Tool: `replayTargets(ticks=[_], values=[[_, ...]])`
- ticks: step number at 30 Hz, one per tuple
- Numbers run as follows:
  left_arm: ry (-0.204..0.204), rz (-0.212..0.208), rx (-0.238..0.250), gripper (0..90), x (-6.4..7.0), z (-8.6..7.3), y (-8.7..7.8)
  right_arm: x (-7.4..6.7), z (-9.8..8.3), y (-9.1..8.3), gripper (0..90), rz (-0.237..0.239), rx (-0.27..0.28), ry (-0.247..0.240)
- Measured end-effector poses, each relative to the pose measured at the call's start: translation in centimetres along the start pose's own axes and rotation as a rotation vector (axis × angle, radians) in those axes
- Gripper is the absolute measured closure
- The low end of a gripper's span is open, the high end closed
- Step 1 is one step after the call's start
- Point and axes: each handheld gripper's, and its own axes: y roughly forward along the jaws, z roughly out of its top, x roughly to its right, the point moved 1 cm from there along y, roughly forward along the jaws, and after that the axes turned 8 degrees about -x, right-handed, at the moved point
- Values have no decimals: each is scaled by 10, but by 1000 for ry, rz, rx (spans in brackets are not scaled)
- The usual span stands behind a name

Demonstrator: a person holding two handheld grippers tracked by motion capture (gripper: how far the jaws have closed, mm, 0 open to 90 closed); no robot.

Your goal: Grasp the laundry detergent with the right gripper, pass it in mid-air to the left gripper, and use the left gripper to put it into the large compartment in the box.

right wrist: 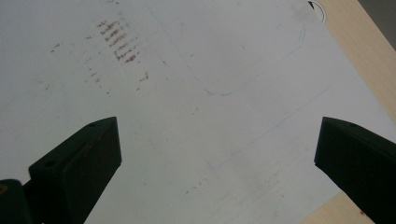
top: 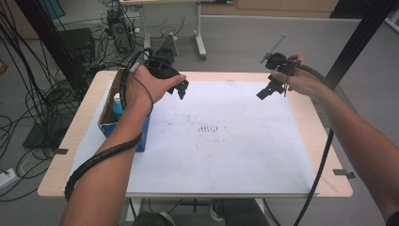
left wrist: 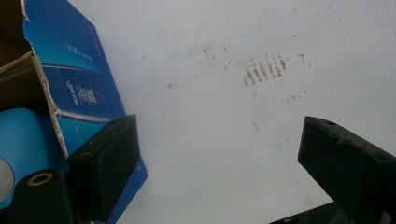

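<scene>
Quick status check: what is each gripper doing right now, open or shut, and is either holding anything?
Left gripper: open, nothing between its fingers, beside the blue box.
Right gripper: open, empty, above the white sheet.

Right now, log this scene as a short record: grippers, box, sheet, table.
left gripper: open, nothing between its jaws, above the sheet beside the box
right gripper: open, nothing held, above the sheet's far right part
box: blue, open, at the sheet's left edge, a blue bottle inside
sheet: white, brown smudges mid-sheet
table: light wood, under the sheet
</scene>
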Motion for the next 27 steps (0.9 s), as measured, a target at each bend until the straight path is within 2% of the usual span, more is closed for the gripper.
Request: replayTargets(ticks=[15,27], values=[[7,-2,2,132,4,1,3,0,0,-1,6,-2,-1,-1],[4,-4,1,132,3,-1,4,-2,0,1,6,-7,-14,-7]])
